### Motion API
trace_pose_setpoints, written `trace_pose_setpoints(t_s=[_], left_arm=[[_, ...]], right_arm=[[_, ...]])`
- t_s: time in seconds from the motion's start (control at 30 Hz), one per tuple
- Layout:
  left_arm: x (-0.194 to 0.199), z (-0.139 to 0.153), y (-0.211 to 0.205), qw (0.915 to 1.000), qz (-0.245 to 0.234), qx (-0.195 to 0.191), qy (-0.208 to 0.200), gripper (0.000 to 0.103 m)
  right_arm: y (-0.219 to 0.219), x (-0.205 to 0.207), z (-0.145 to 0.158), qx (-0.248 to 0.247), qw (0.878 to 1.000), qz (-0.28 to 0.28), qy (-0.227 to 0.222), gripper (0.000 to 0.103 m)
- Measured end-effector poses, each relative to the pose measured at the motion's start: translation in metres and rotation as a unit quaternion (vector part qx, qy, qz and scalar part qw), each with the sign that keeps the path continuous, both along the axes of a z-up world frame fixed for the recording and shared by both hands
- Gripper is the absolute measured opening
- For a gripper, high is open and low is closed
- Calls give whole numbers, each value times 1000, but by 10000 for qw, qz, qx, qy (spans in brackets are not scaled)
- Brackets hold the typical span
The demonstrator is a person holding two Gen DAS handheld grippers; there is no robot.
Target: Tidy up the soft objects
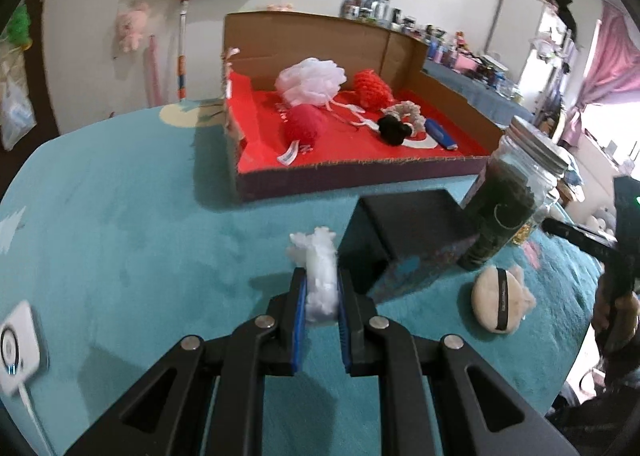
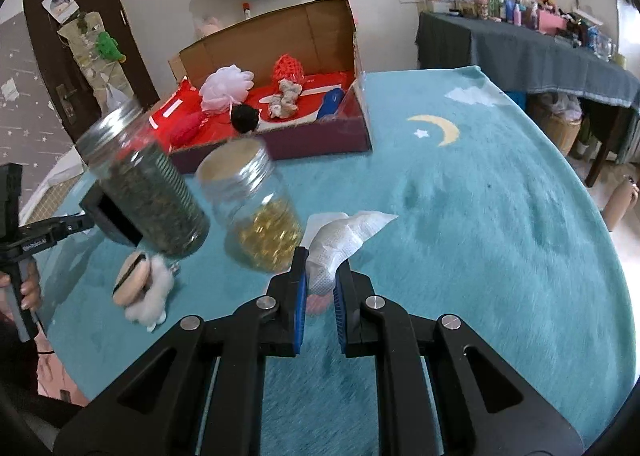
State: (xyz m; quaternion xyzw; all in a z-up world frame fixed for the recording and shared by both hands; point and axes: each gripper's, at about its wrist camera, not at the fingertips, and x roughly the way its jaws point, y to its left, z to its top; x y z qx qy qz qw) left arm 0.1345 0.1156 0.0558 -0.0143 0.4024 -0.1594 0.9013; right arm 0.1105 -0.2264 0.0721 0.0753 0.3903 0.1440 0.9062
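While clamped in the left fingers (image 1: 322, 288), a fluffy white tuft (image 1: 320, 276); right fingers (image 2: 320, 280) on a crumpled white cloth (image 2: 340, 236).

From my left gripper (image 1: 322, 288), the blanket (image 1: 120, 216) lies bare across the left half of the frame, an open lane up to the box (image 1: 352, 176). Just right of my fingers the black block (image 1: 412, 232) stands in the way, with the dark jar (image 1: 508, 196) touching its far corner and the puff (image 1: 500, 300) lower right. From my right gripper (image 2: 320, 280), the right side of the blanket (image 2: 500, 216) is open to the box's (image 2: 320, 140) right end. Left of centre, the dark jar (image 2: 148, 192) and the yellow jar (image 2: 256, 212) block the straight line.
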Motion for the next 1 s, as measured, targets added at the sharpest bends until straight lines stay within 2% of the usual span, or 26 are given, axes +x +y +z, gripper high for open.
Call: trace_pose_setpoints(t_s=[0.37, 0.53, 0.67, 0.77, 1.0], left_arm=[[36, 1, -2, 9972, -738, 117, 45, 15], [46, 6, -1, 9948, -1013, 71, 32, 15], [54, 8, 0, 9935, -1129, 164, 21, 15], [60, 10, 2, 9925, -1216, 48, 73, 15], [70, 22, -3, 9894, -1455, 6, 15, 15]], right_arm=[[-3, 50, 14, -459, 9933, 1032, -255, 11], [-1, 69, 17, -384, 9875, 1501, -281, 11], [4, 76, 19, -523, 9830, 1726, -354, 11], [7, 84, 20, -571, 9813, 1806, -347, 11], [12, 94, 28, -416, 9757, 2117, -378, 11]])
